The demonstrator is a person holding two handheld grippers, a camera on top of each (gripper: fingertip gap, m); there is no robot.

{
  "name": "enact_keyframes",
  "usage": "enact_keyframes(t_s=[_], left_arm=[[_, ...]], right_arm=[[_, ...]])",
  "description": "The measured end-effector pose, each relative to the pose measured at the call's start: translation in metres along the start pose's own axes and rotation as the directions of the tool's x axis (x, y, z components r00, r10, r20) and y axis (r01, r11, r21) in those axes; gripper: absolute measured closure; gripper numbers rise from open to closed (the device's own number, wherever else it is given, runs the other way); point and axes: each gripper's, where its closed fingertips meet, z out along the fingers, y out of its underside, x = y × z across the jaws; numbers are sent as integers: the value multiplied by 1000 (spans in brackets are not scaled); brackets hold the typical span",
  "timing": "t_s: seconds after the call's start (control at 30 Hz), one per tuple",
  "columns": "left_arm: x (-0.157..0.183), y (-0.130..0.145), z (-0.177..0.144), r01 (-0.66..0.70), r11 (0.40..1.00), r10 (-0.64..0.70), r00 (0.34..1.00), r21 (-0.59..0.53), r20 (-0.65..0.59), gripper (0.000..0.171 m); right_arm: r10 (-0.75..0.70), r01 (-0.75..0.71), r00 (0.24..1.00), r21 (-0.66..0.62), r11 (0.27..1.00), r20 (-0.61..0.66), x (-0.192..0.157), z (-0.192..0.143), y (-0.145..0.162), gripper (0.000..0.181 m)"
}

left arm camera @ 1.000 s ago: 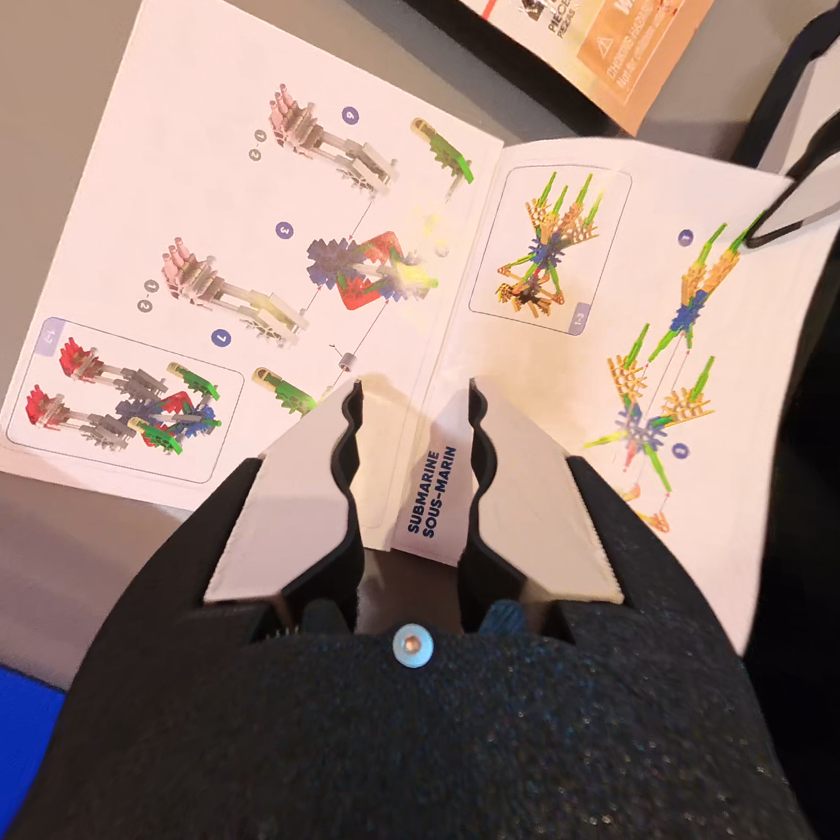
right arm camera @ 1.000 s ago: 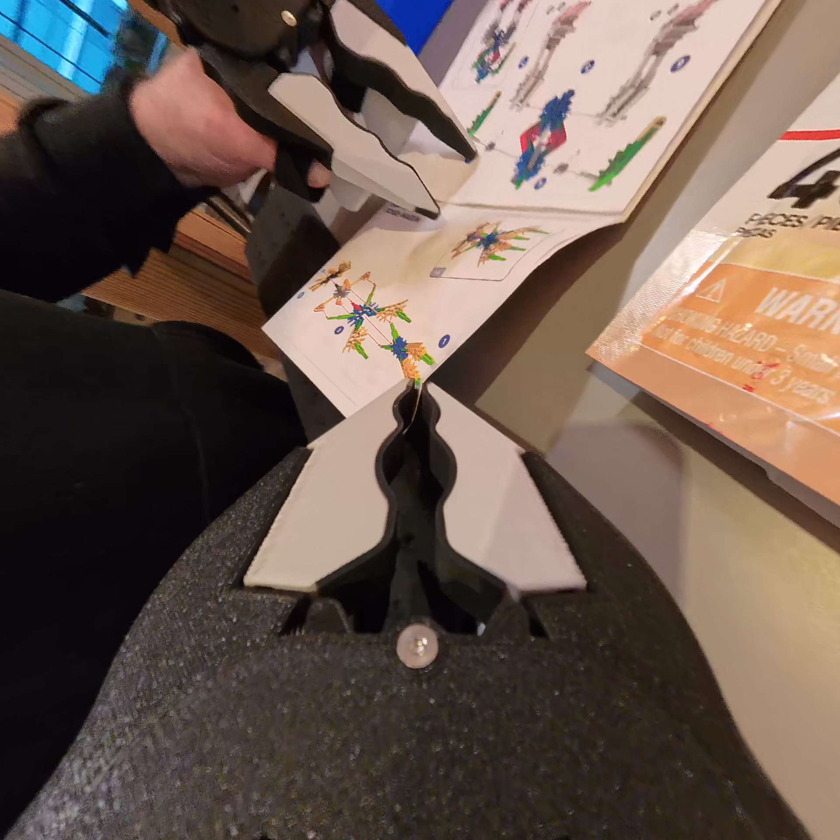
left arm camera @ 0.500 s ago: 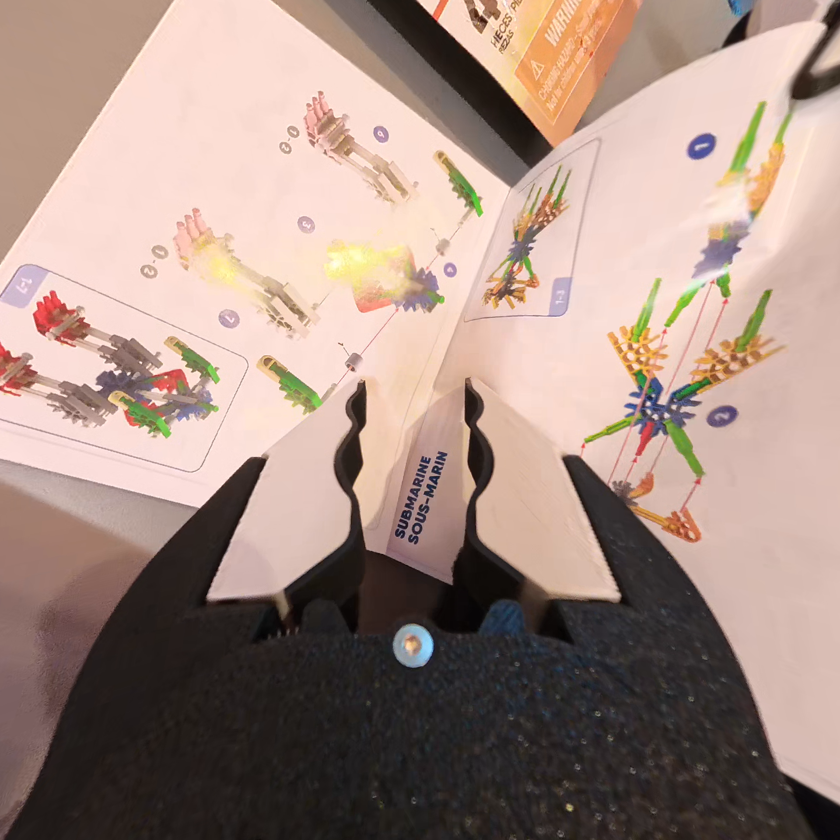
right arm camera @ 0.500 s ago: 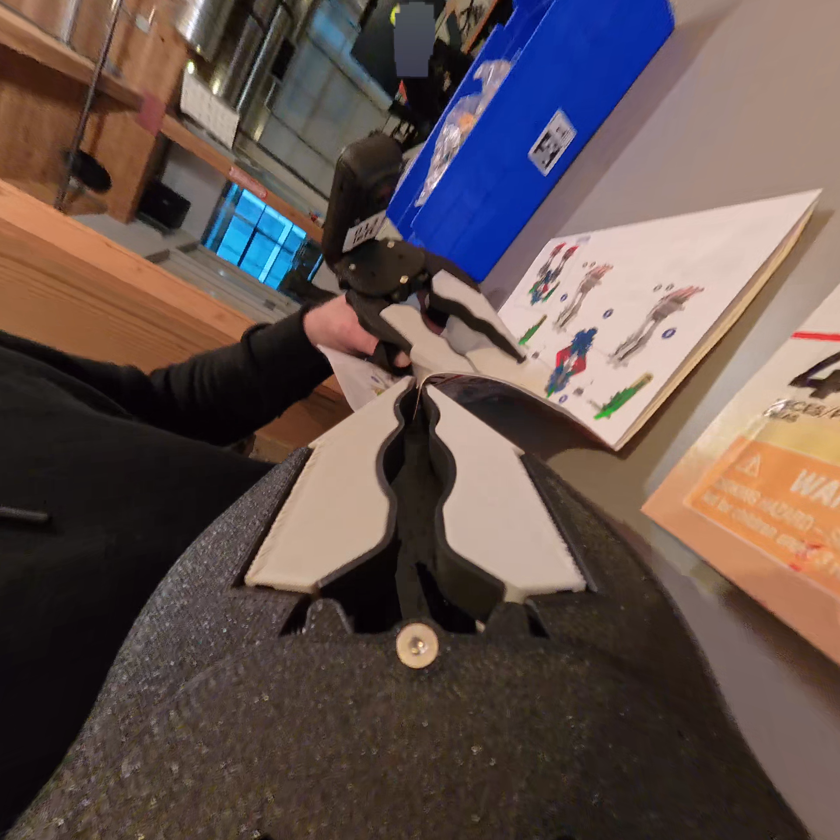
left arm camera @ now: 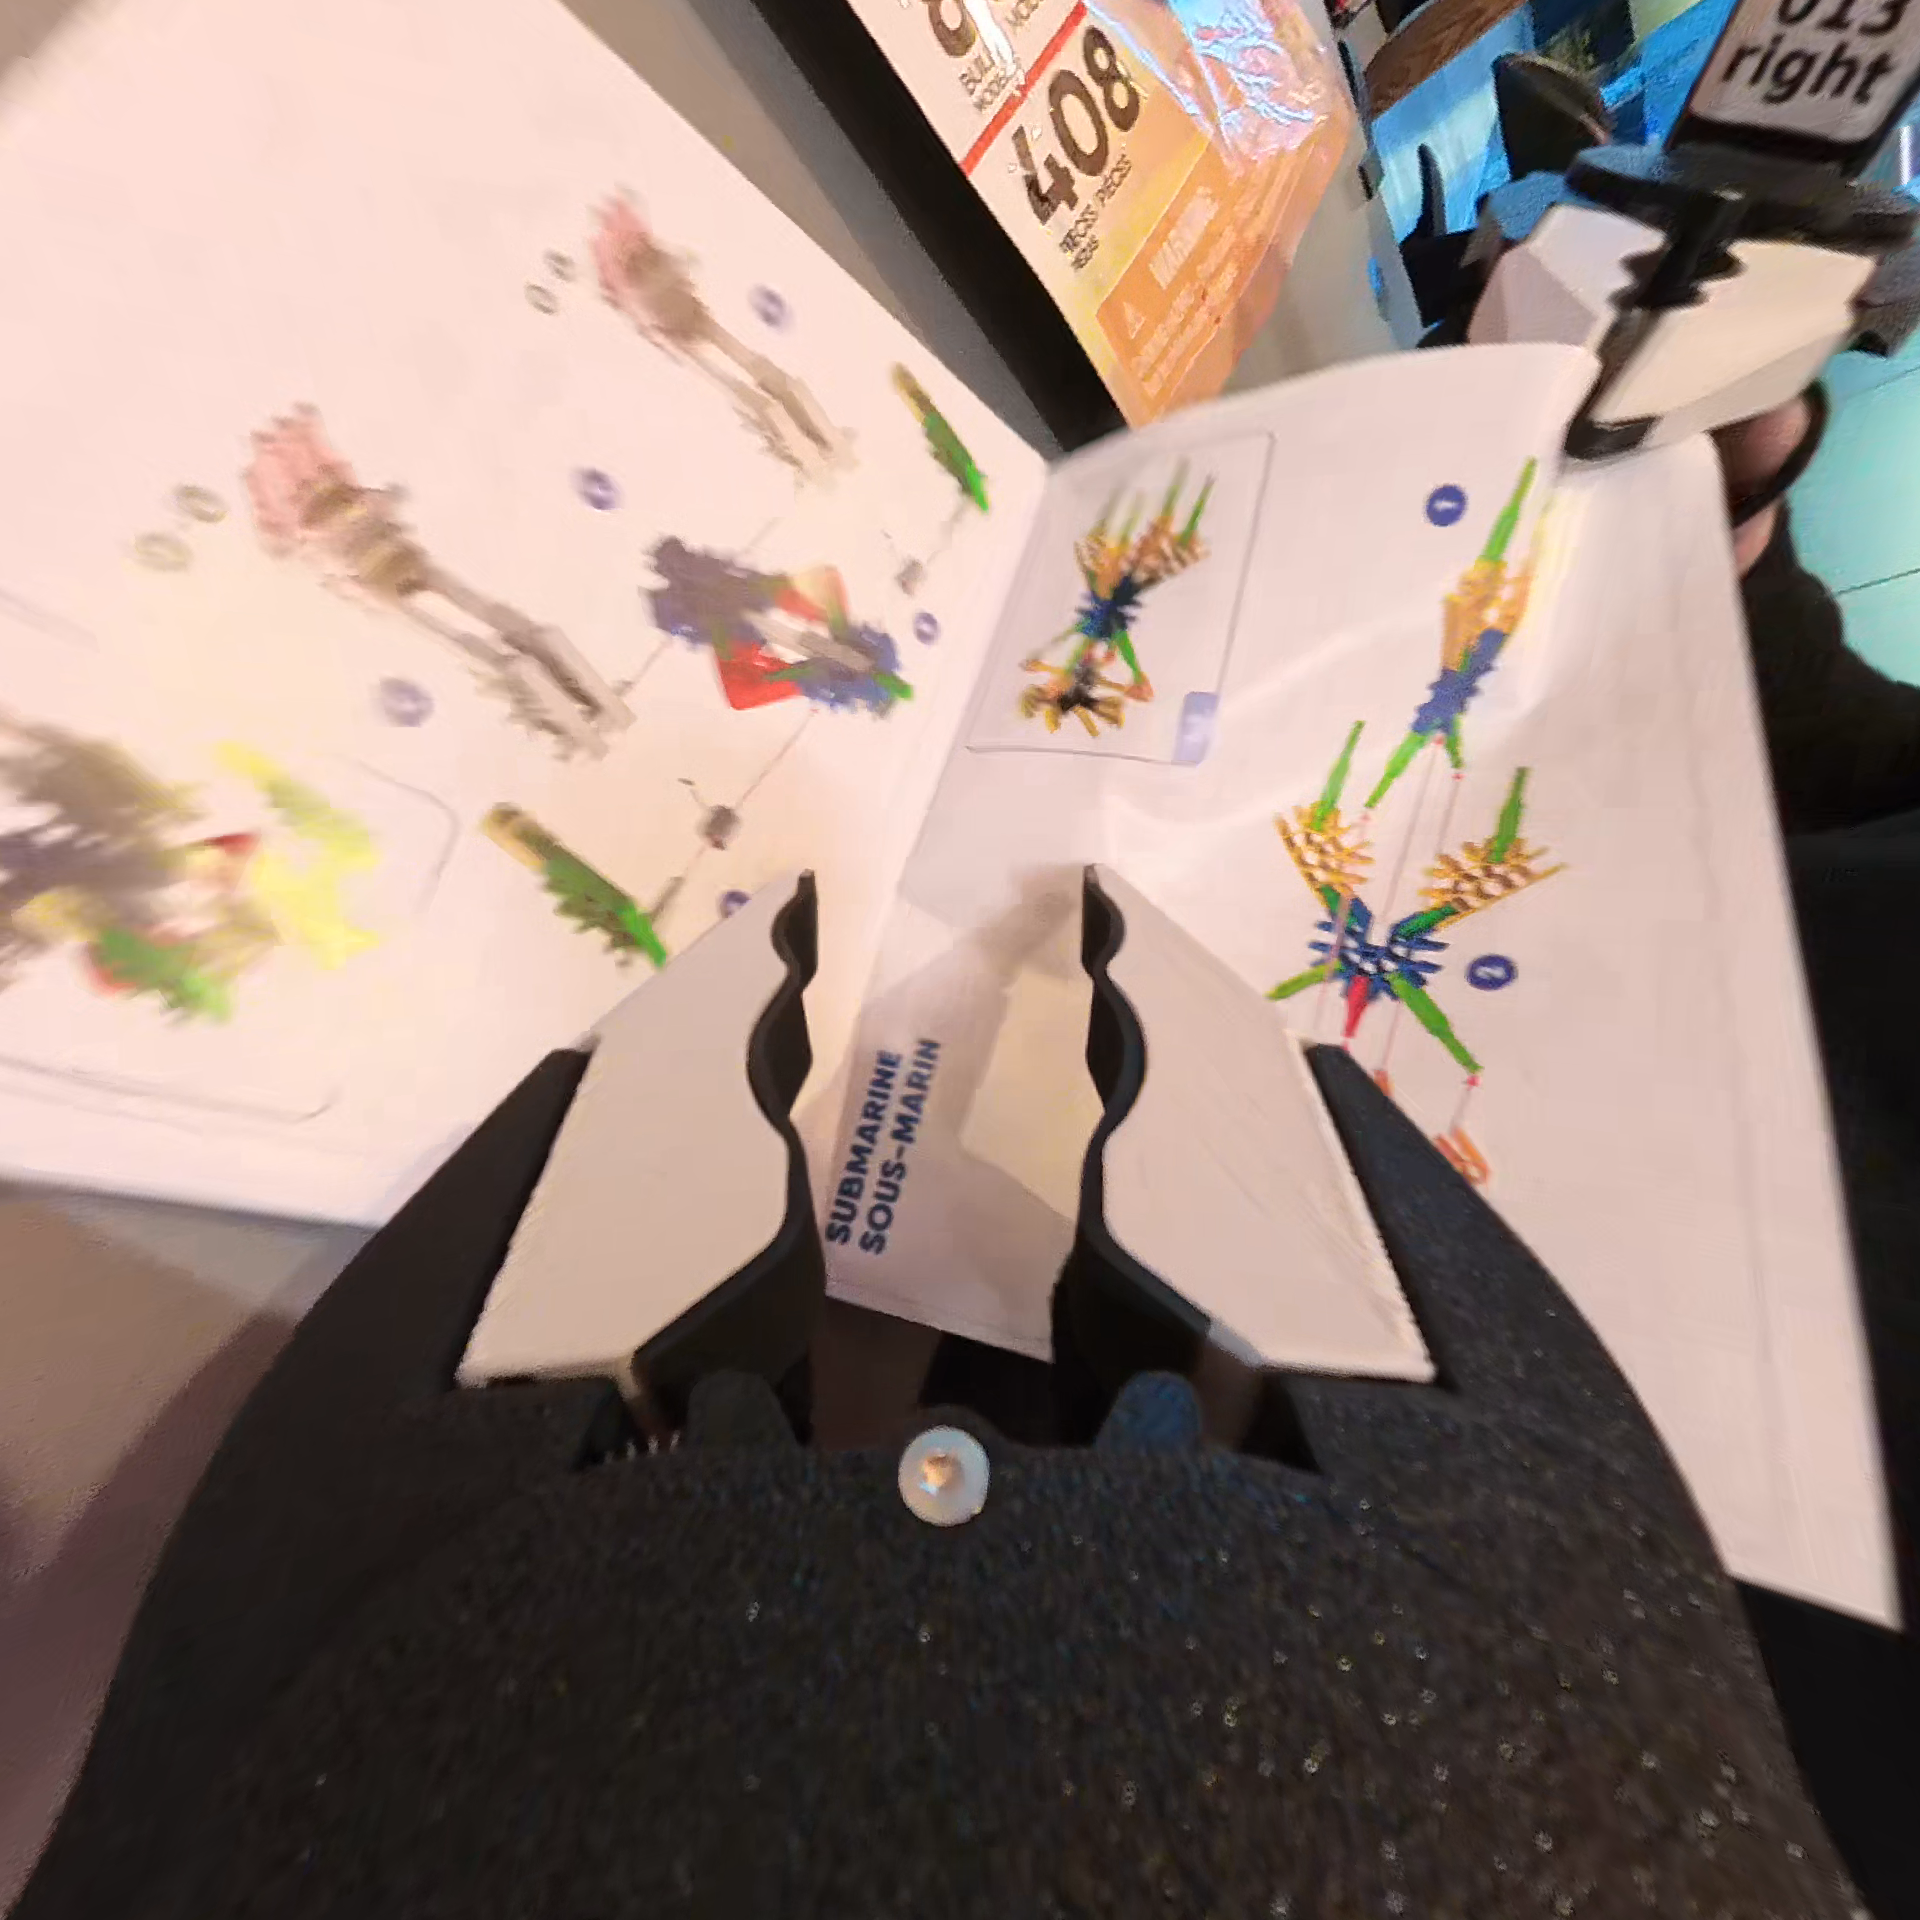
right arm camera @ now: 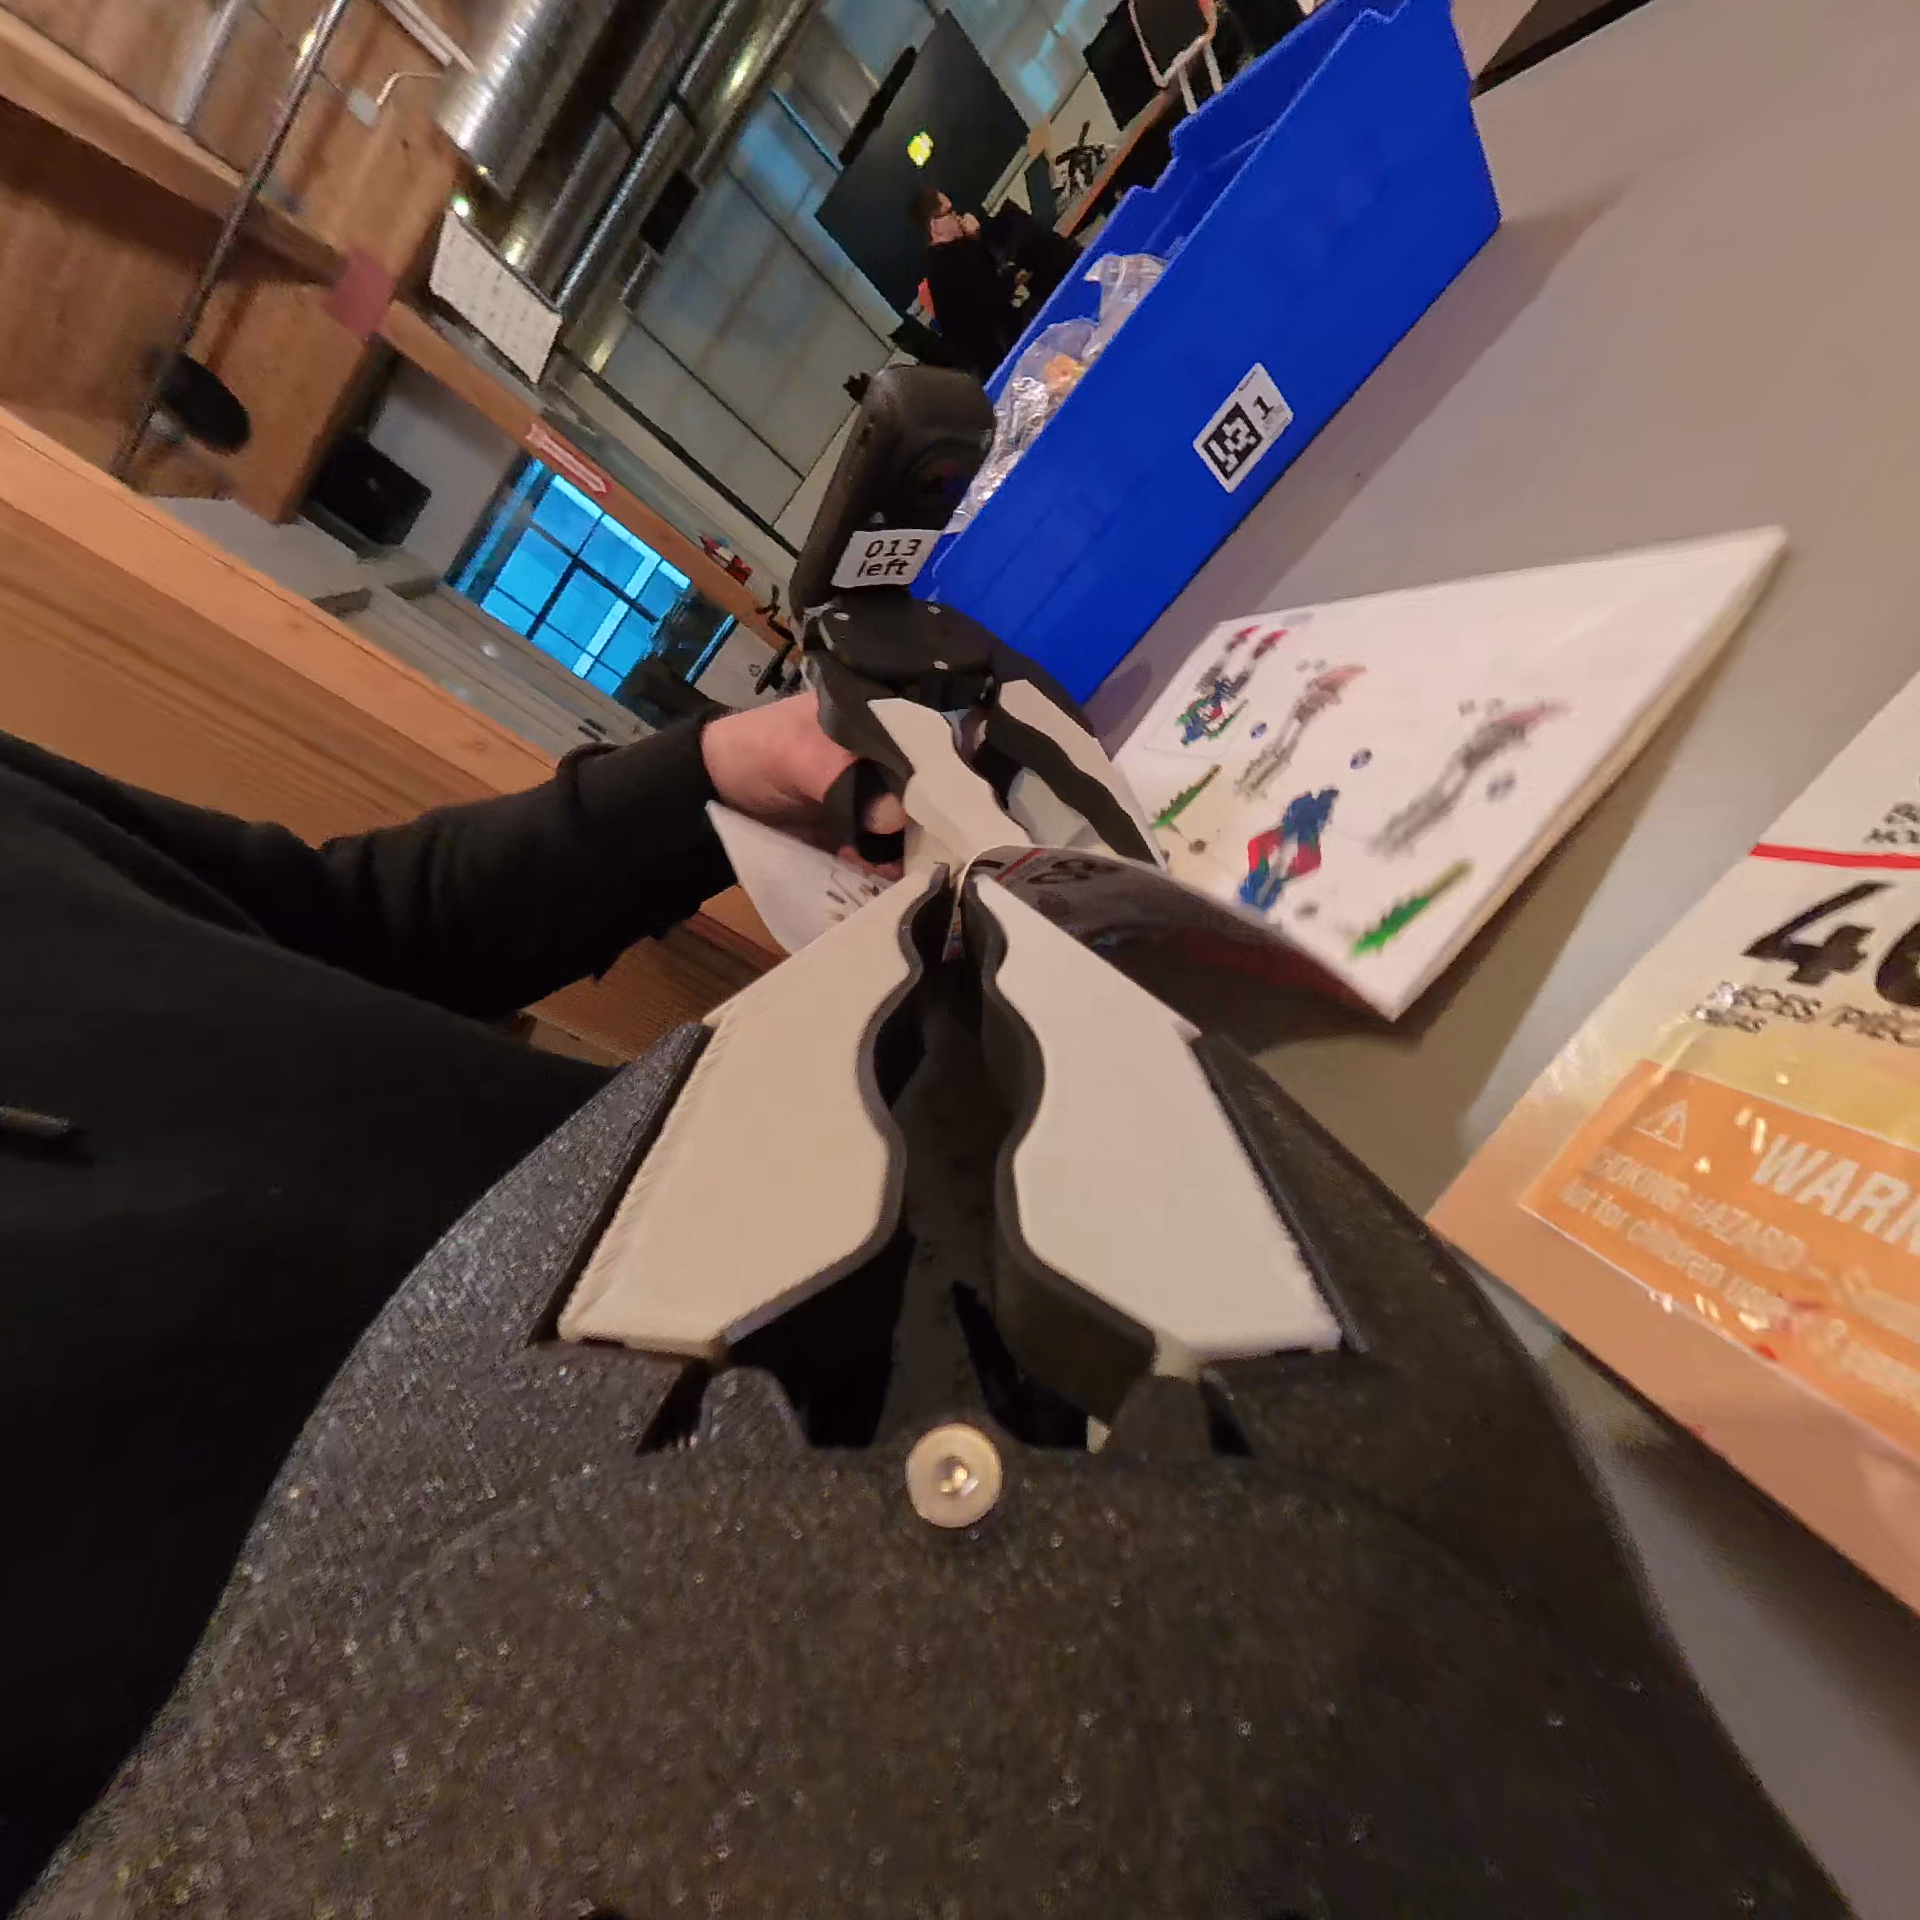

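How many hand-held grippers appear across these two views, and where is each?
2. The left hand-held gripper is open over the instruction booklet near its fold. The right hand-held gripper is shut on the booklet's lifted page corner, beside the orange-labelled box.

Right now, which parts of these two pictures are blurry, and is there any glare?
Left wrist view: the booklet's left page is smeared by motion blur, while the left claw and the lifted right page stay fairly sharp. Right wrist view: the drawings on the flat page are soft, the background is streaked, and glare shines off the box's plastic wrap.
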Motion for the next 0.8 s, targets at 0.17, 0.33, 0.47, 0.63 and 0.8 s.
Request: enact_keyframes(t_s=[0.17, 0.33, 0.47, 0.63, 0.8], left_arm=[[21, -2, -12, -99, 994, 100, 995, 35, -10, 104], [49, 6, -43, -283, 956, 281, 959, 73, 33, 85], [37, 39, -49, -520, 850, 523, 806, -90, 276, 76], [35, 47, -33, -671, 722, 667, 614, -166, 422, 79], [36, 48, -35, -710, 683, 691, 552, -171, 466, 73]], right_arm=[[100, -100, 995, 17, 995, -2, 7, -13, 6, 181], [150, -150, 989, 27, 988, -10, 10, -20, 4, 181], [209, -209, 978, 34, 977, -5, 12, -19, 2, 181], [263, -263, 965, 40, 964, 9, 12, -15, 0, 181], [300, -301, 954, 51, 952, 23, 14, -17, -8, 181]])
